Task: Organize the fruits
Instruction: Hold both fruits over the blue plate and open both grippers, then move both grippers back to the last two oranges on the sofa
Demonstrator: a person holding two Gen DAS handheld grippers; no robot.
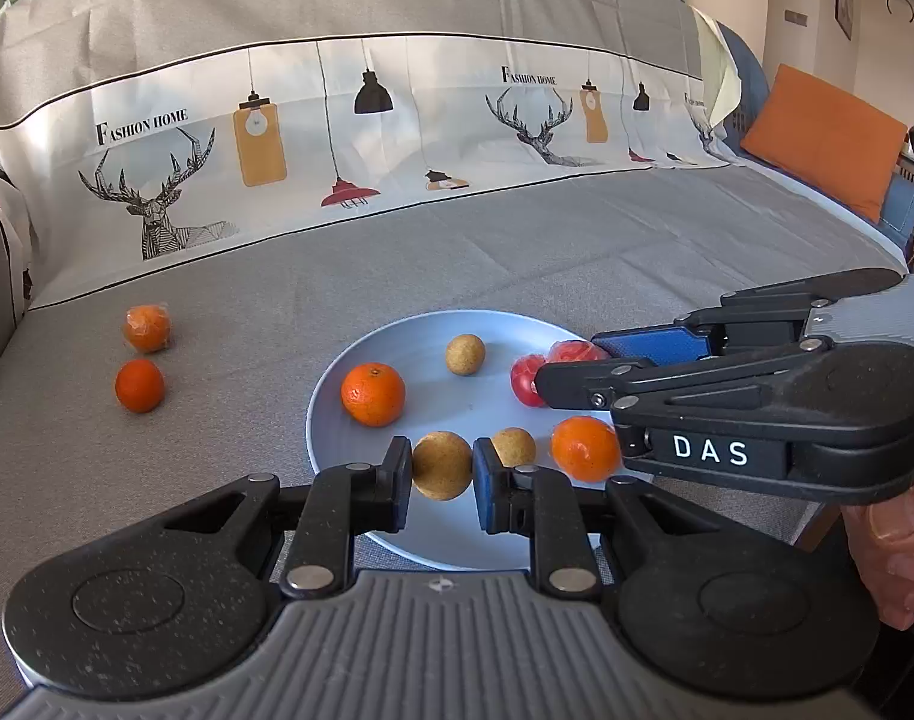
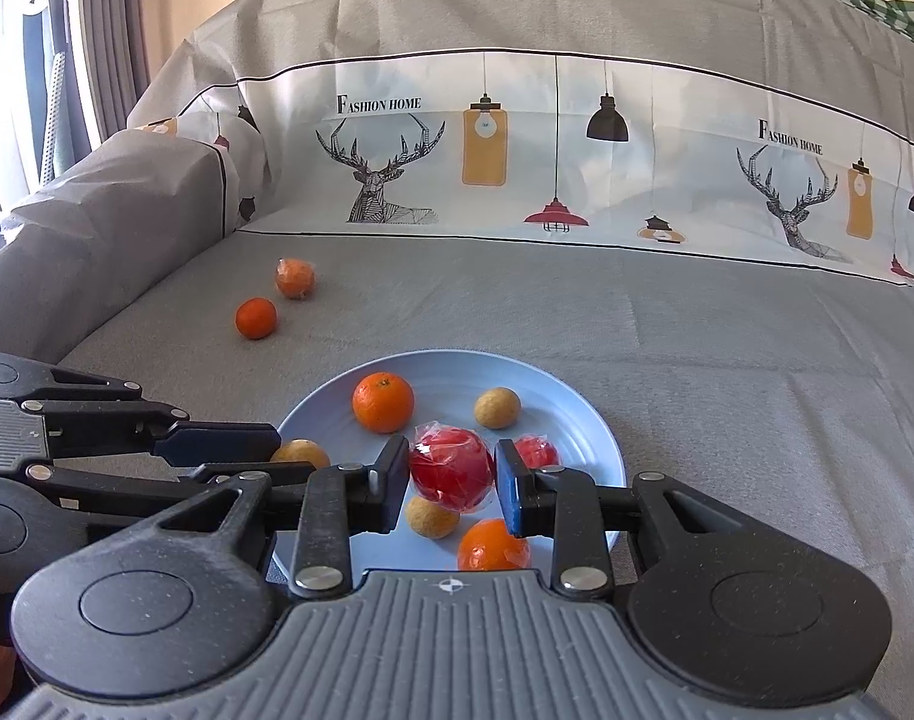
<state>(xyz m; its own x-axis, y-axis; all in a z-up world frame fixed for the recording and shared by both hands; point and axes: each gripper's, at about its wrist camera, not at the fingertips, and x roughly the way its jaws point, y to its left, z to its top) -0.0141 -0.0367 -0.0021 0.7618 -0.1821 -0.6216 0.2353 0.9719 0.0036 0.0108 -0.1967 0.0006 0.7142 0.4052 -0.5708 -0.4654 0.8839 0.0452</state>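
A light blue plate point(image 1: 423, 333) point(image 2: 457, 369) lies on the grey sofa cover. My left gripper point(image 1: 443, 467) is shut on a tan round fruit point(image 1: 441, 465) over the plate's near edge. My right gripper point(image 2: 452, 477) is shut on a plastic-wrapped red fruit point(image 2: 450, 468) point(image 1: 577, 352) above the plate. On the plate lie an orange point(image 1: 373, 393) point(image 2: 383, 402), a wrapped orange point(image 1: 584, 447) point(image 2: 493, 546), two more tan fruits point(image 1: 465, 353) point(image 1: 514, 446), and another red wrapped fruit point(image 1: 526, 381) point(image 2: 536, 452). Two oranges point(image 1: 139, 385) point(image 1: 147, 329) lie on the cover, left of the plate.
The sofa backrest, covered in a deer-print cloth point(image 1: 156, 204) point(image 2: 384, 180), rises behind. A covered armrest point(image 2: 96, 222) stands at the left. An orange cushion point(image 1: 823, 138) lies far right. The person's hand point(image 1: 895, 552) holds the right gripper.
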